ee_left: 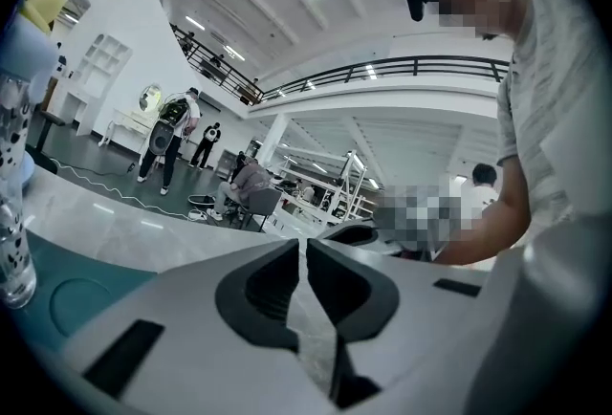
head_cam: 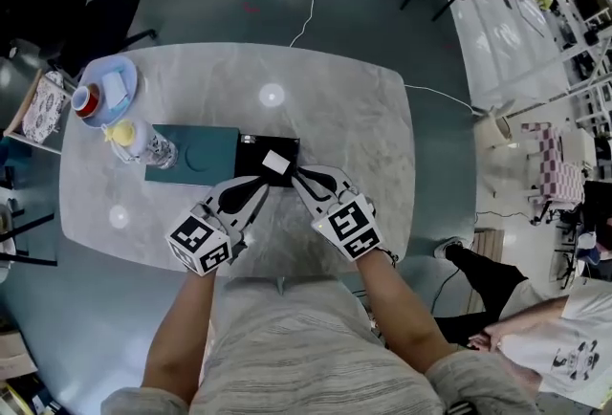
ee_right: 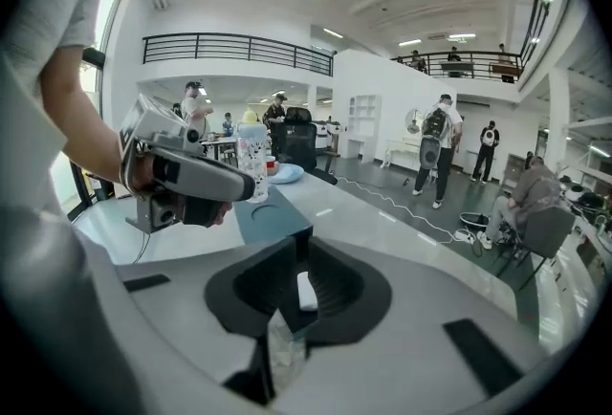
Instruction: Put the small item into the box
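Observation:
A small white item (head_cam: 277,163) is pinched in my right gripper (head_cam: 295,176), which hangs just above an open black box (head_cam: 251,153) in the middle of the marble table (head_cam: 335,107). In the right gripper view the item (ee_right: 306,291) shows edge-on between the pads. A teal lid (head_cam: 196,155) lies flat against the box's left side. My left gripper (head_cam: 256,189) is beside the right one at the box's near edge. Its jaws are together with nothing between them (ee_left: 304,255).
A spotted bottle with a yellow cap (head_cam: 139,141) stands left of the lid. A blue plate with a red cup (head_cam: 105,88) is at the table's far left. Office chairs (head_cam: 105,21) and people stand around the table.

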